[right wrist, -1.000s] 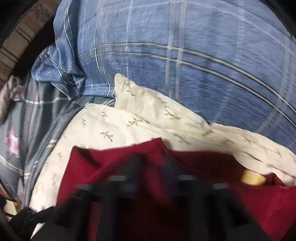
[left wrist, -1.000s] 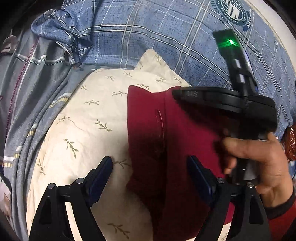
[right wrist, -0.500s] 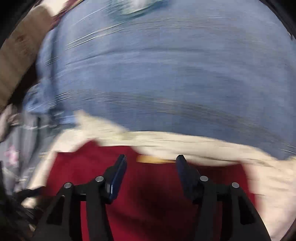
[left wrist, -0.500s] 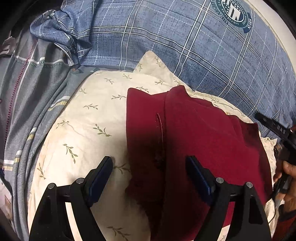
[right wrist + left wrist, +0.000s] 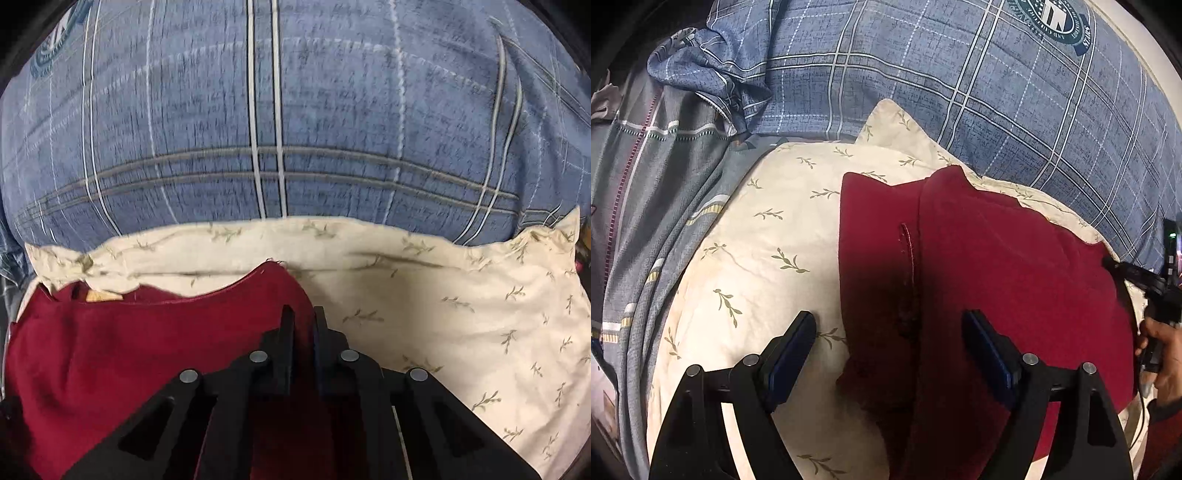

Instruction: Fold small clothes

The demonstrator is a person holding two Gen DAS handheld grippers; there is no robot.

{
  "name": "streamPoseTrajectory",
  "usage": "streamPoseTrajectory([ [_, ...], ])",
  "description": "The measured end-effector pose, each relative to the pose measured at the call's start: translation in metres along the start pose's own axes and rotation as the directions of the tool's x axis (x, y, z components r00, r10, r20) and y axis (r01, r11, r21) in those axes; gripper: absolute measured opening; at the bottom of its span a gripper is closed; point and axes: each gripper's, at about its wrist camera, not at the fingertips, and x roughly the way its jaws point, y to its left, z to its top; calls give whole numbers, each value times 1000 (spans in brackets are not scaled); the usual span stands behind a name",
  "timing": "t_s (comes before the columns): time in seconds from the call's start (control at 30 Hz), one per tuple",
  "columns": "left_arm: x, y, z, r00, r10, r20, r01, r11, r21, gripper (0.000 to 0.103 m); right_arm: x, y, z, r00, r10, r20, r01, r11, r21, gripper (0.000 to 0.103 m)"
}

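Note:
A dark red garment (image 5: 997,280) lies partly folded on a cream leaf-print pillow (image 5: 768,243), one layer lapped over another with a seam down its left part. My left gripper (image 5: 888,350) is open and empty, hovering over the garment's left edge. In the right wrist view the garment (image 5: 140,332) lies at the lower left on the pillow (image 5: 480,314). My right gripper (image 5: 303,323) is shut on the garment's right edge, with red cloth between the fingers. It also shows in the left wrist view (image 5: 1123,271) at the garment's far right side, held by a hand.
A blue plaid bedcover (image 5: 960,74) with a round emblem (image 5: 1052,18) rises behind the pillow and fills the top of the right wrist view (image 5: 295,110). A grey striped sheet (image 5: 639,184) lies to the left. A small tan label (image 5: 101,295) shows at the garment's far edge.
My right gripper moved from over the garment's middle to its right edge and closed on the cloth. My left gripper stayed open in place.

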Motion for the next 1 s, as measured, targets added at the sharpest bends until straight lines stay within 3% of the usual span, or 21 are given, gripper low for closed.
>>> streamPoseTrajectory([
  [0.17,-4,-1,-2,1000,10,16,-10,1000,-3,83,-57,11,-7,993,-6,114,12,999,-49,30],
  [0.27,-9,-1,-7,1000,3,16,-3,1000,0,83,-104,12,-30,983,81,165,-64,993,-102,40],
  [0.43,-27,-4,-15,999,-17,42,16,1000,25,83,-117,20,-68,978,166,124,-148,979,-141,42],
  [0.53,-33,-4,-21,1000,-22,22,21,999,29,83,-90,25,-87,994,109,6,-107,984,-145,42],
  [0.63,-39,2,-33,1000,-27,7,27,1000,5,83,-97,29,-88,995,95,21,-91,986,-142,42],
  [0.8,-40,3,-40,1000,-14,0,14,1000,13,83,-126,60,-78,979,184,85,-167,970,-174,45],
  [1.0,-38,-1,-37,999,10,33,-11,1000,27,83,-111,123,-71,947,318,50,-298,924,-239,45],
])
